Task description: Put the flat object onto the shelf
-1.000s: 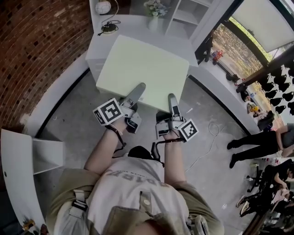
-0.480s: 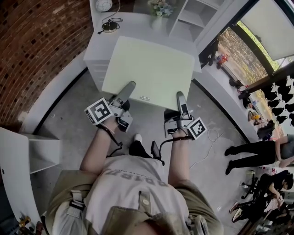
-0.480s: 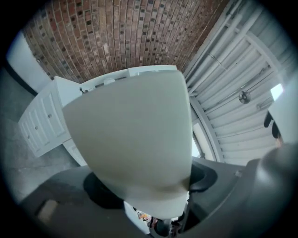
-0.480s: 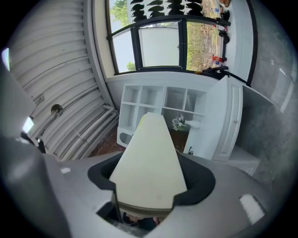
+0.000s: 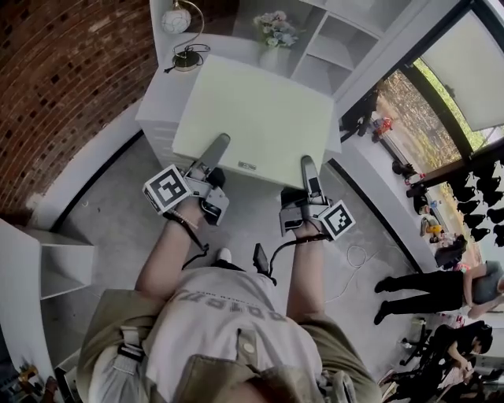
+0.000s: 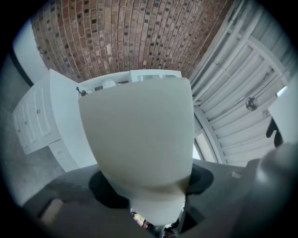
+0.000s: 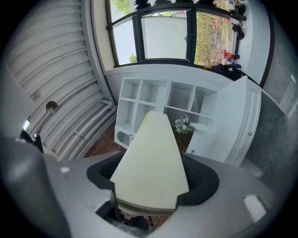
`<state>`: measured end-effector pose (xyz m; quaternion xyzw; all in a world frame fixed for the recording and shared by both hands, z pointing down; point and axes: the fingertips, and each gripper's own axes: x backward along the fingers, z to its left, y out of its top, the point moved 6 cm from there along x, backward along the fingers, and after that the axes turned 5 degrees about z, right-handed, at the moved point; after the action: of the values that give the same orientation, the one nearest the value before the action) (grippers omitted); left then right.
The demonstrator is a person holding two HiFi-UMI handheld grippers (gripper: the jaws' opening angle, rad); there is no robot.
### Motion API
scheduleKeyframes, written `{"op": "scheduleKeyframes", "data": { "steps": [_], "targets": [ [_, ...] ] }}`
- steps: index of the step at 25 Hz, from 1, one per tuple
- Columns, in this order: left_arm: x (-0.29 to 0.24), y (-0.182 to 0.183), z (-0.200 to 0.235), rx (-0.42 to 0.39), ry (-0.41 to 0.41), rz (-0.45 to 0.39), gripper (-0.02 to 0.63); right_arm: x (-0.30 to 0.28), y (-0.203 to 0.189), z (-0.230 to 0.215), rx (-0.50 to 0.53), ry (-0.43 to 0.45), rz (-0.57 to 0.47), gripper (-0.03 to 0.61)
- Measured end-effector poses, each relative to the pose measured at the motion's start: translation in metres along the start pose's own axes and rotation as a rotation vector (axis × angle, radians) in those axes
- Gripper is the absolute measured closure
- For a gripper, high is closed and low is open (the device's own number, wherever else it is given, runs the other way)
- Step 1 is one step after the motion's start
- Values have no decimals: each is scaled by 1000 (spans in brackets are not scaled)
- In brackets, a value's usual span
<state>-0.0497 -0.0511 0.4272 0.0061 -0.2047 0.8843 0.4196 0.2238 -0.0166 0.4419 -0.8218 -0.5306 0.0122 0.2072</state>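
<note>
A large pale flat board (image 5: 260, 110) is held level by its near edge, over a low white cabinet (image 5: 161, 90). My left gripper (image 5: 214, 149) grips the edge at the left and my right gripper (image 5: 309, 169) at the right. In the left gripper view the board (image 6: 139, 135) fills the gap between the jaws, which have just been closing on it. The right gripper view shows the board (image 7: 153, 158) clamped in the jaws and pointing at the white shelf unit (image 7: 167, 100) with open cubbies. That shelf unit (image 5: 331, 39) stands behind the cabinet.
A globe lamp (image 5: 183, 24) and a vase of flowers (image 5: 276, 35) stand at the cabinet's back. A brick wall (image 5: 55, 86) runs along the left, with a loose white shelf piece (image 5: 31, 260) on the floor. People (image 5: 425, 287) stand at the right by the windows.
Both grippers and the board have moved forward toward the cabinet and shelf unit, rising a little. The board now reaches further over the cabinet top.
</note>
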Motion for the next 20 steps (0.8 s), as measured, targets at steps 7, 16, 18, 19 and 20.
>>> {"op": "scheduleKeyframes", "data": {
  "steps": [7, 16, 18, 19, 20],
  "targets": [
    [-56, 9, -5, -44, 7, -20, 313, -37, 54, -10, 32, 42, 42, 233],
    [-107, 34, -15, -77, 7, -56, 313, -89, 97, -15, 39, 82, 101, 232],
    [-113, 39, -13, -74, -3, -60, 313, -97, 100, -16, 41, 81, 110, 232],
    [-115, 41, -12, -71, -4, -61, 313, -102, 101, -16, 42, 81, 117, 232],
    [-118, 44, -11, -70, -3, -61, 313, -106, 101, -17, 42, 79, 124, 232]
  ]
}}
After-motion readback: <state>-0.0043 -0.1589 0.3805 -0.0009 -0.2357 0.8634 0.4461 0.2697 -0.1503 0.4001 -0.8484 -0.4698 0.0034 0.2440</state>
